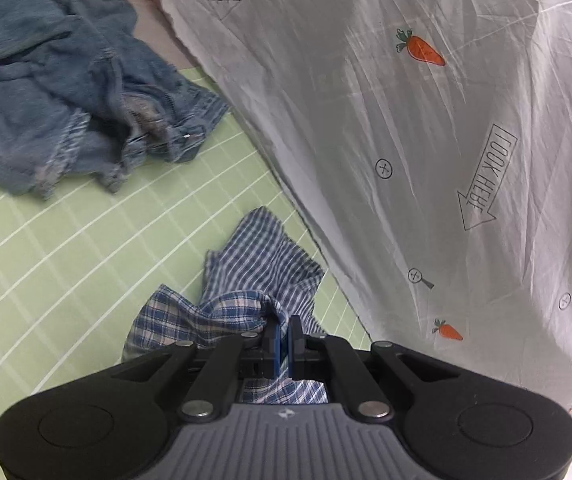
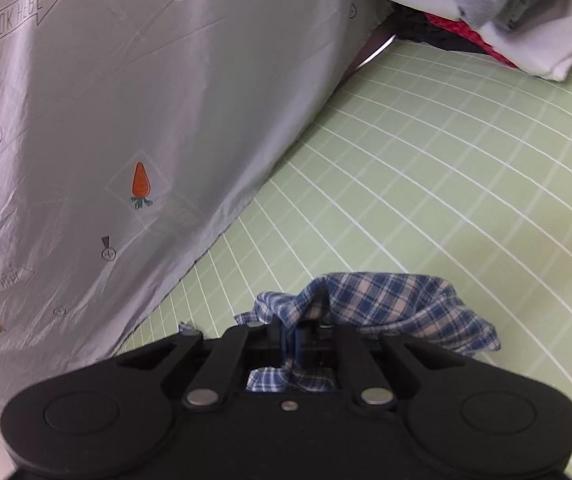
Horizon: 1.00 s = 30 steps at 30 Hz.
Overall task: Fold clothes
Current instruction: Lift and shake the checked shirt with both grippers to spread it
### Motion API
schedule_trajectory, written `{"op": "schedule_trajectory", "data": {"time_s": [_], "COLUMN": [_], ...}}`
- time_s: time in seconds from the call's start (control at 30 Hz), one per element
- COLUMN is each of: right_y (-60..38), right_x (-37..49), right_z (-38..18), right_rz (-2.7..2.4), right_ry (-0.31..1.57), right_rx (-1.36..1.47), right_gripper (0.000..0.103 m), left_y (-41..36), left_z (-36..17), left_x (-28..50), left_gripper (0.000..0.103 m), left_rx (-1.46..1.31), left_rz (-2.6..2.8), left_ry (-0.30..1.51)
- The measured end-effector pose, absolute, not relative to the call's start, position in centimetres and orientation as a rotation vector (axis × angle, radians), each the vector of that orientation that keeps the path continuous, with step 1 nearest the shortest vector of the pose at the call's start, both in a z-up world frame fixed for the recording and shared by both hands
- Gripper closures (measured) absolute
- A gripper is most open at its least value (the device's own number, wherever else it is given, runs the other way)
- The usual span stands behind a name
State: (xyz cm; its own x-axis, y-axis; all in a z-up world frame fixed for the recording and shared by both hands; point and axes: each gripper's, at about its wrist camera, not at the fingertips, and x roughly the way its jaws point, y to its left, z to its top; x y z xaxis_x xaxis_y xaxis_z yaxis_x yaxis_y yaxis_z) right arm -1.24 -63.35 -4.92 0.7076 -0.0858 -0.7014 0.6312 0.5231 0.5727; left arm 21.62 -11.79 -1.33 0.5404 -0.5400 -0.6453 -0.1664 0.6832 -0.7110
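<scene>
**Checked cloth held by two grippers**

Checked cloth [image 1: 246, 280] is pinched tight in the left gripper [image 1: 284, 344] and the right gripper [image 2: 291, 340], above the green sheet [image 2: 445, 184]. One jeans heap [image 1: 66, 92] is blurry. One clothes pile [image 2: 505, 8] is cut off. One carrot sheet [image 1: 425, 120] hangs beside.

Denim garment [image 1: 66, 92] on gridded sheet [image 1: 46, 280] — printed quilt [image 1: 425, 140] to its right
</scene>
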Motion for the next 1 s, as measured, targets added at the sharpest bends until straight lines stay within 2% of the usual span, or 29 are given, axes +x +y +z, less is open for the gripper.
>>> {"op": "schedule_trajectory", "data": {"time_s": [0.13, 0.17, 0.2, 0.27, 0.33, 0.37, 0.4, 0.63, 0.77, 0.93, 1.0], "right_y": [-66.8, -67.5, -68.1, -68.2, -67.3, -66.8, -66.1, -61.2, -57.6, -54.8, -54.7], "right_x": [6.3, 7.8, 9.2, 11.2, 11.3, 10.8, 10.1, 7.2, 7.5, 10.2, 12.4], "right_z": [-5.5, -5.9, -6.3, -7.1, -8.2, -8.9, -9.6, -11.3, -10.5, -11.2, -11.8], "right_rz": [-0.493, -0.523, -0.557, -0.598, -0.591, -0.589, -0.595, -0.548, -0.444, -0.322, -0.272], "right_ry": [0.582, 0.570, 0.563, 0.635, 0.663, 0.676, 0.691, 0.772, 0.795, 0.893, 0.947], "right_rx": [0.930, 0.928, 0.922, 0.850, 0.806, 0.805, 0.813, 0.698, 0.562, 0.375, 0.318], "right_gripper": [0.094, 0.081, 0.062, 0.058, 0.054, 0.047, 0.045, 0.040, 0.032, 0.032, 0.036], "left_y": [-15.3, -15.9, -16.6, -17.2, -16.3, -15.8, -15.2, -13.0, -13.7, -15.9, -16.7], "left_z": [-2.2, -2.4, -2.6, -3.1, -3.7, -4.0, -4.3, -6.5, -8.8, -10.9, -11.1], "left_x": [29.3, 30.6, 31.8, 33.1, 31.7, 30.8, 29.9, 23.9, 21.8, 22.1, 23.1], "left_gripper": [0.094, 0.085, 0.079, 0.052, 0.043, 0.043, 0.043, 0.037, 0.037, 0.037, 0.037], "left_rx": [-0.773, -0.746, -0.719, -0.687, -0.703, -0.694, -0.681, -0.582, -0.616, -0.600, -0.573], "left_rz": [-0.231, -0.211, -0.191, -0.167, -0.165, -0.148, -0.129, -0.063, -0.108, -0.130, -0.133], "left_ry": [0.960, 0.955, 0.950, 0.924, 0.895, 0.902, 0.912, 0.997, 1.075, 1.137, 1.136]}}
